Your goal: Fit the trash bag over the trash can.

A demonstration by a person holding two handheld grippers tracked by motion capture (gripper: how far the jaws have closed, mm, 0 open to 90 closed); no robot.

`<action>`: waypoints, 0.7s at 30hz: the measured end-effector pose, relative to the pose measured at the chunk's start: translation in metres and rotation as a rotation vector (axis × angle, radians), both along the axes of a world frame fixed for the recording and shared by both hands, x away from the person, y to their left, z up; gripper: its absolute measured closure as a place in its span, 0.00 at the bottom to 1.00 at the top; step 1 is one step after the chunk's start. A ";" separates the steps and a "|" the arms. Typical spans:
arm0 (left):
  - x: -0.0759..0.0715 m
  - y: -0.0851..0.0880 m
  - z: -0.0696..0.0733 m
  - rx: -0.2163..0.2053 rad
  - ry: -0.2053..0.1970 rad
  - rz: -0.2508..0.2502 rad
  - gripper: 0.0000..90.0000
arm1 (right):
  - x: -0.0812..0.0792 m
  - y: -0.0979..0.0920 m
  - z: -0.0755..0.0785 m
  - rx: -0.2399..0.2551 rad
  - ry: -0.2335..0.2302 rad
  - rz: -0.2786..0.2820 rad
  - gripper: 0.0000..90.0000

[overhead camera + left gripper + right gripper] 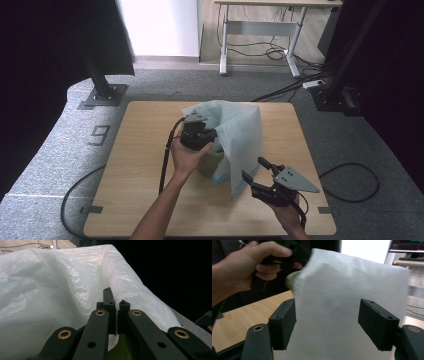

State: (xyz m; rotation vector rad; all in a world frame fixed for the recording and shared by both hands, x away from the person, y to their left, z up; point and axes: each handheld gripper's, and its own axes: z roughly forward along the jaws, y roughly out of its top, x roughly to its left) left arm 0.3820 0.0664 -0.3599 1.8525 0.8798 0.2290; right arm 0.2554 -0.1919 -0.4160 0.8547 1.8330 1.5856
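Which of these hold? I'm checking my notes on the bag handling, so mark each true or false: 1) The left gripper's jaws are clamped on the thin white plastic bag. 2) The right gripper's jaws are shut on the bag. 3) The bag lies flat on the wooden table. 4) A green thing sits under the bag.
1) True: the left gripper pinches the edge of the thin white plastic bag.
2) False: the right gripper has its jaws wide apart, with the bag in front of them.
3) False: the bag stands raised and draped above the light wooden table.
4) True: a green thing shows below the bag's edge; what it is cannot be told.
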 end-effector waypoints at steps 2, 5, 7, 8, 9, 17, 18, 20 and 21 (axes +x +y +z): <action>0.000 -0.001 0.000 -0.005 0.001 0.003 0.99 | 0.001 0.010 -0.001 -0.006 0.011 0.010 0.31; 0.002 0.003 0.000 -0.013 0.003 0.013 0.99 | 0.004 0.022 -0.009 -0.040 0.036 0.023 0.29; 0.003 0.005 0.001 -0.019 0.005 0.018 0.99 | 0.005 0.025 -0.013 -0.044 0.052 0.027 0.28; 0.004 0.006 0.001 -0.028 0.010 0.023 0.99 | 0.005 0.032 -0.022 -0.052 0.079 0.029 0.28; 0.004 0.006 0.001 -0.029 0.012 0.023 0.99 | 0.005 0.035 -0.025 -0.051 0.090 0.028 0.28; 0.001 0.009 0.003 -0.041 0.008 0.010 0.99 | 0.009 0.045 -0.038 -0.087 0.108 -0.050 0.41; 0.001 0.009 0.003 -0.044 0.006 0.011 0.99 | 0.013 0.041 -0.038 -0.057 0.120 -0.057 0.44; 0.000 0.009 0.004 -0.048 0.007 0.012 0.99 | 0.015 0.041 -0.036 -0.027 0.128 -0.064 0.40; 0.000 0.009 0.004 -0.050 0.007 0.013 0.99 | 0.014 0.044 -0.033 -0.029 0.120 -0.072 0.38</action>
